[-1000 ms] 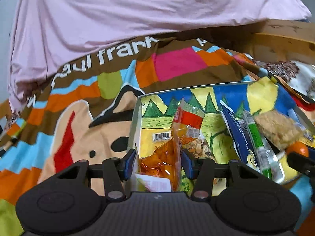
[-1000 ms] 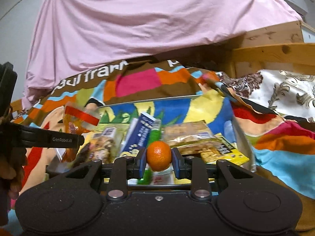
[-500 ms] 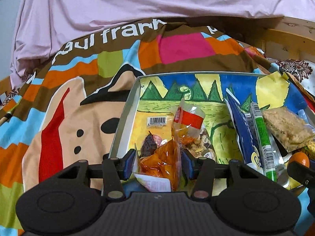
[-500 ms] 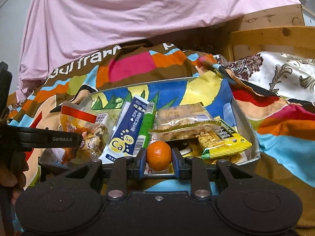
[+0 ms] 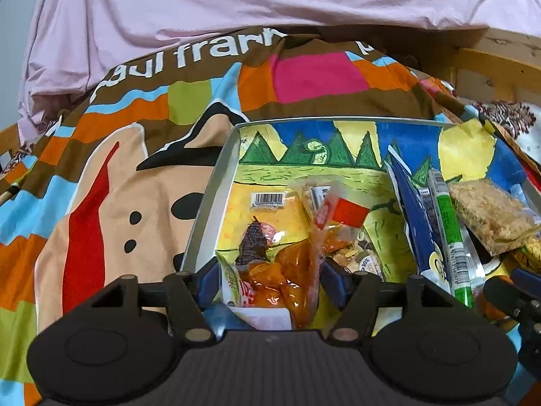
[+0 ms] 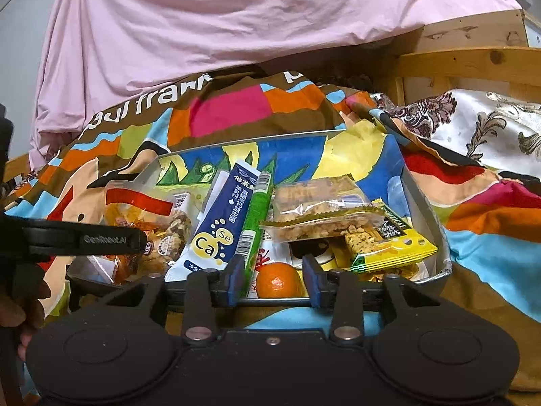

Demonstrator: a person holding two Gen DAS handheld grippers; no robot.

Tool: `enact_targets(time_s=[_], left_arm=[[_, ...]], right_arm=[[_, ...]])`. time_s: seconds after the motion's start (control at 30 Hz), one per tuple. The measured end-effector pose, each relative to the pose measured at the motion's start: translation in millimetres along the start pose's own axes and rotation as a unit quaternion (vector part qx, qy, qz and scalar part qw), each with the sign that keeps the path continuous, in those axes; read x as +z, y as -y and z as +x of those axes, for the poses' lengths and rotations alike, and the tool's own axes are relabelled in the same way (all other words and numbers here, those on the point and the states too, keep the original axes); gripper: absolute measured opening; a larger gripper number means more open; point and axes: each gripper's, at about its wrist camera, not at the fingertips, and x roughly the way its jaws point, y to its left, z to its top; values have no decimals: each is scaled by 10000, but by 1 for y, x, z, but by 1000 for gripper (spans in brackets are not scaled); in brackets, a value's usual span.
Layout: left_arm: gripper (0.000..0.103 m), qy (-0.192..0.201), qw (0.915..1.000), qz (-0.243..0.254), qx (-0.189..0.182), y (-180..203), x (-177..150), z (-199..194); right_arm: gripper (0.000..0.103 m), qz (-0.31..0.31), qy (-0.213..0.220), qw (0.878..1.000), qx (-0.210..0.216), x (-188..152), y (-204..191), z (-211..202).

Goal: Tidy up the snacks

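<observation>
A metal tray (image 5: 206, 199) with a painted bottom lies on a colourful blanket. My left gripper (image 5: 267, 279) is open, with an orange snack bag (image 5: 287, 270) loose between its fingers over the tray's near left corner. My right gripper (image 6: 274, 279) is open, and a small orange (image 6: 278, 279) rests in the tray between its fingers. The tray (image 6: 422, 203) also holds a blue sachet (image 6: 223, 223), a green stick pack (image 6: 255, 216), a clear cereal bar pack (image 6: 318, 206) and a yellow packet (image 6: 389, 247).
The colourful blanket (image 5: 101, 186) covers the surface around the tray. A pink sheet (image 5: 236, 0) hangs behind. A wooden frame (image 6: 473, 64) and a patterned white cloth (image 6: 490, 132) are at the right. The left gripper's body (image 6: 67, 237) shows at the right view's left edge.
Both grippers have opened. The right one has let go of the orange, now lying in the tray. The orange snack bag has slumped between the left fingers. Both views moved closer over the tray.
</observation>
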Motion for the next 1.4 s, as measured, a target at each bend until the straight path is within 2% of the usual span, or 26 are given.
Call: enact_targets(time_s=[0.1, 0.23, 0.3, 0.4, 0.6, 0.8, 1.0, 1.23, 1.4], left_arm=[[89, 135, 9998, -170, -32, -5, 2, -9], [96, 307, 9986, -376, -199, -9, 5, -26], [99, 409, 9980, -429, -217, -11, 6, -37], [102, 546, 9967, -544, -241, -14, 8, -56], [102, 821, 9930, -803, -268, -22, 9, -105], [102, 1172, 9877, -993, -290, -30, 0, -159], [103, 1421, 9829, -1158, -153, -41, -16, -207], [103, 1472, 9811, -1253, -77, -57, -40, -247], [103, 1442, 9816, -1252, 36, -66, -60, -271]], right_arm=[[50, -8, 82, 10000, -4, 4, 0, -6], [61, -26, 295, 9996, -4, 14, 0, -23], [71, -13, 454, 9990, -3, 20, 0, -36], [81, -35, 696, 9976, -10, 29, -1, -60], [94, -249, 1108, 9935, 27, 41, -6, -111], [101, -347, 1378, 9898, 58, 47, -11, -158], [102, -310, 1522, 9878, 67, 44, -13, -198], [102, -385, 1650, 9855, 117, 35, -18, -236], [102, -458, 1542, 9868, 188, 23, -22, -253]])
